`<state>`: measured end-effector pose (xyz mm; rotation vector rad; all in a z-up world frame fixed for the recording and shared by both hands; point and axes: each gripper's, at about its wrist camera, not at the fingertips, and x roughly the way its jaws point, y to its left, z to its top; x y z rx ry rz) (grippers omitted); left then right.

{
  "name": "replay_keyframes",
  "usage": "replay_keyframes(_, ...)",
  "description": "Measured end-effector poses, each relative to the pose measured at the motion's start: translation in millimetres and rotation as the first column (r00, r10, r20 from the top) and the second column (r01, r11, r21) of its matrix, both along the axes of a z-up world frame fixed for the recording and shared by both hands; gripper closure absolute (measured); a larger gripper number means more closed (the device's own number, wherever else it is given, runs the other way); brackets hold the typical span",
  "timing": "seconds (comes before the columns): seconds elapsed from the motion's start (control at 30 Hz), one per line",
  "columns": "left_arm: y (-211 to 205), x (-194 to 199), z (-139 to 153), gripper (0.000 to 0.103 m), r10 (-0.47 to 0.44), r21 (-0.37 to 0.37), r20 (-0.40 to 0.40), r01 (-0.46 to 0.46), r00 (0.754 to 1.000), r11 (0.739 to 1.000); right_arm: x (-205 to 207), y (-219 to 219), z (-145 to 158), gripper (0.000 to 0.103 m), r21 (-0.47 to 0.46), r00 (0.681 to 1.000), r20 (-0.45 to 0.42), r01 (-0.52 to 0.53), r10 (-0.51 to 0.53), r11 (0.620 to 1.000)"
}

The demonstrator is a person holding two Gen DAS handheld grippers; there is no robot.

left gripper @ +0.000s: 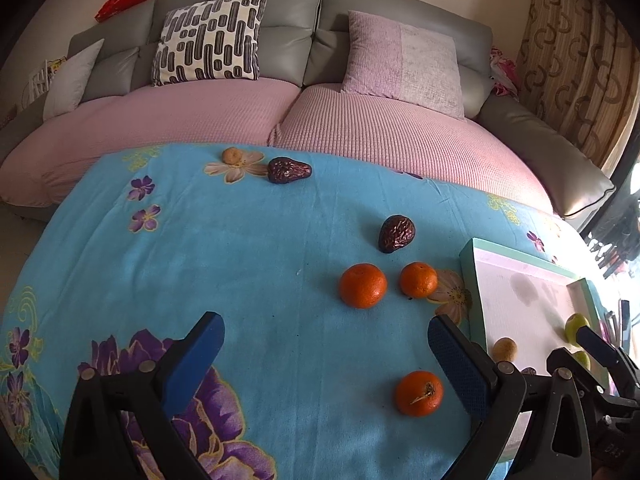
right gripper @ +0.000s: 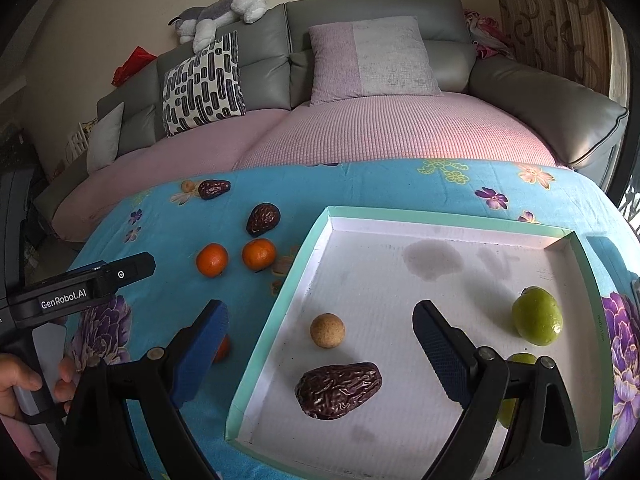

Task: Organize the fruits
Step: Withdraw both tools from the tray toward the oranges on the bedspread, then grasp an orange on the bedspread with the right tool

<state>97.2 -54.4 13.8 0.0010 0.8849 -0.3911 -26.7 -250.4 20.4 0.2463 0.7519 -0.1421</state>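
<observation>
One orange [left gripper: 418, 393] lies between left claw's [left gripper: 326, 364] blades.

Grey sofa [left gripper: 280, 12], perhaps leather; patterned curtain [left gripper: 572, 60]

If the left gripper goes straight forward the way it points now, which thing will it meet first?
Probably the larger orange, which lies ahead and a little right of the middle of the open left gripper. The nearest orange sits close to the right finger and may be brushed first. Depth is hard to judge here.

Three oranges [left gripper: 363, 285] [left gripper: 418, 279] [left gripper: 419, 393], three dates [right gripper: 338, 390] [right gripper: 263, 219] [right gripper: 214, 189], two green fruits [right gripper: 537, 315] [right gripper: 516, 384], two tan balls [right gripper: 327, 330] [right gripper: 188, 185], one tray [right gripper: 400, 214].
</observation>
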Motion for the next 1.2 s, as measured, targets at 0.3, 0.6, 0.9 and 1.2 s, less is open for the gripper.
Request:
replay_keyframes(0.3, 27, 11, 1, 0.0, 0.071, 0.043, -0.009, -0.07, 0.997, 0.997, 19, 31, -5, 0.009, -0.012, 0.997, -0.015, -0.075, 0.075, 0.997)
replay_keyframes(0.6, 48, 21, -12, 0.0, 0.125, 0.146, -0.039, -0.118, 0.991, 0.982, 34, 53, -14, 0.018, -0.033, 0.99, -0.059, -0.132, 0.129, 0.991)
replay_keyframes(0.9, 72, 29, -21, 0.0, 0.178, 0.156, -0.077, -0.165, 0.981, 0.974, 49, 74, -29, 0.02, -0.041, 0.977, -0.112, -0.189, 0.183, 0.981)
replay_keyframes(1.2, 74, 33, -26, 0.0, 0.173, 0.144, -0.103, -0.158, 0.979, 0.977, 57, 87, -43, 0.041, -0.085, 0.962, -0.175, -0.225, 0.207, 0.971)
